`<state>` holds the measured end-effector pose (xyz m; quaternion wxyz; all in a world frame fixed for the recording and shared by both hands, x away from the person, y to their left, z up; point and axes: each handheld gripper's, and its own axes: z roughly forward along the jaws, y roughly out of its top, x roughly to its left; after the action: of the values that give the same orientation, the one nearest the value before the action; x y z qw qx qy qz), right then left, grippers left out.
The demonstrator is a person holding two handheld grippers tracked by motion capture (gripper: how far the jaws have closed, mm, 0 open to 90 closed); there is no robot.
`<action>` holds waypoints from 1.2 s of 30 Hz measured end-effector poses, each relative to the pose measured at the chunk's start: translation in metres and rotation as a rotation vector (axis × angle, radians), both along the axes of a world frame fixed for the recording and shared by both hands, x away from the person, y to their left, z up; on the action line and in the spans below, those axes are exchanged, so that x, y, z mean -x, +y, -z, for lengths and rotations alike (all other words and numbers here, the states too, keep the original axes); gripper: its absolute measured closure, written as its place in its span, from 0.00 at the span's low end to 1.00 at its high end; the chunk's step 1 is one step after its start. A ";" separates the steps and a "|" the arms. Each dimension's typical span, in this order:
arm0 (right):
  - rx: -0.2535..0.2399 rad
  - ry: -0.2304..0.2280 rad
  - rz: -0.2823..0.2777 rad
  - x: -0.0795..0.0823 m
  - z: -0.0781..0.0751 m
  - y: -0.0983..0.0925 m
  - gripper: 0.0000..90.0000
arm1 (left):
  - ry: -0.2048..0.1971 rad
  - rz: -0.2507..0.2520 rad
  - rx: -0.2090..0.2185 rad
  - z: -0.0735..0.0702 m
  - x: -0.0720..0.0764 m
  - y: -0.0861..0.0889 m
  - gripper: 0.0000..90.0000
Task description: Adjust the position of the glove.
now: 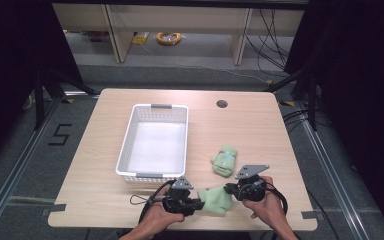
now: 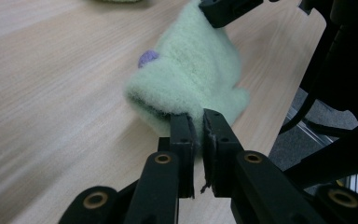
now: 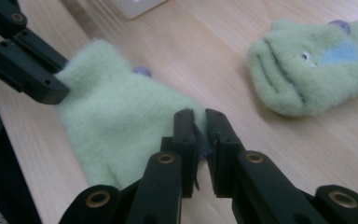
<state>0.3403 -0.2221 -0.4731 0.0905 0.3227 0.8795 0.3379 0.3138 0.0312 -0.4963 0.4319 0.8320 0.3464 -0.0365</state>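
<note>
A pale green fleece mitten (image 1: 214, 199) lies near the table's front edge, stretched between both grippers. My left gripper (image 1: 200, 204) is shut on its left edge, and in the left gripper view the jaws (image 2: 199, 128) pinch the fleece (image 2: 191, 70). My right gripper (image 1: 228, 189) is shut on the opposite edge, its jaws (image 3: 200, 126) nipping the fabric (image 3: 116, 112). A small purple spot shows on the mitten. A second green mitten (image 1: 224, 161) with a blue patch and a button lies flat just beyond it (image 3: 307, 70).
A white plastic basket (image 1: 125, 150) stands left of centre on the wooden table (image 1: 260, 130), with nothing in it. A round cable hole (image 1: 222, 104) sits near the far edge. The person's hands come in at the front edge. Shelving and cables lie on the floor beyond.
</note>
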 end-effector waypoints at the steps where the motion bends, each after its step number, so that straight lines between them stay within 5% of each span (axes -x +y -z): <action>1: -0.006 0.007 0.004 -0.001 0.002 0.001 0.93 | 0.010 -0.002 -0.008 0.004 0.000 0.000 0.92; 6: 0.009 0.062 0.017 -0.002 0.016 -0.001 0.93 | 0.010 -0.014 -0.028 0.011 -0.001 -0.001 0.91; 12: -0.011 0.077 0.035 -0.002 0.019 -0.002 0.91 | 0.011 -0.014 -0.039 0.015 -0.001 0.000 0.88; 15: -0.008 0.050 0.019 -0.004 0.021 -0.002 0.86 | 0.015 -0.011 -0.040 0.014 0.000 0.002 0.82; 18: -0.012 0.075 0.053 -0.002 0.015 -0.004 0.79 | 0.023 -0.014 -0.032 0.011 0.001 0.004 0.63; 21: -0.038 0.041 0.042 -0.004 0.012 -0.006 0.73 | -0.008 -0.023 -0.040 0.005 0.004 0.006 0.58; 29: -0.110 -0.030 0.166 -0.018 0.000 -0.014 0.59 | 0.008 -0.063 -0.032 0.000 0.008 0.020 0.44; 36: -0.100 -0.077 0.233 -0.045 -0.009 -0.017 0.54 | 0.013 -0.065 -0.018 0.000 0.018 0.035 0.42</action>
<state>0.3852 -0.2390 -0.4643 0.1467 0.4134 0.8141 0.3805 0.2961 0.0666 -0.4967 0.4230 0.8238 0.3766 -0.0246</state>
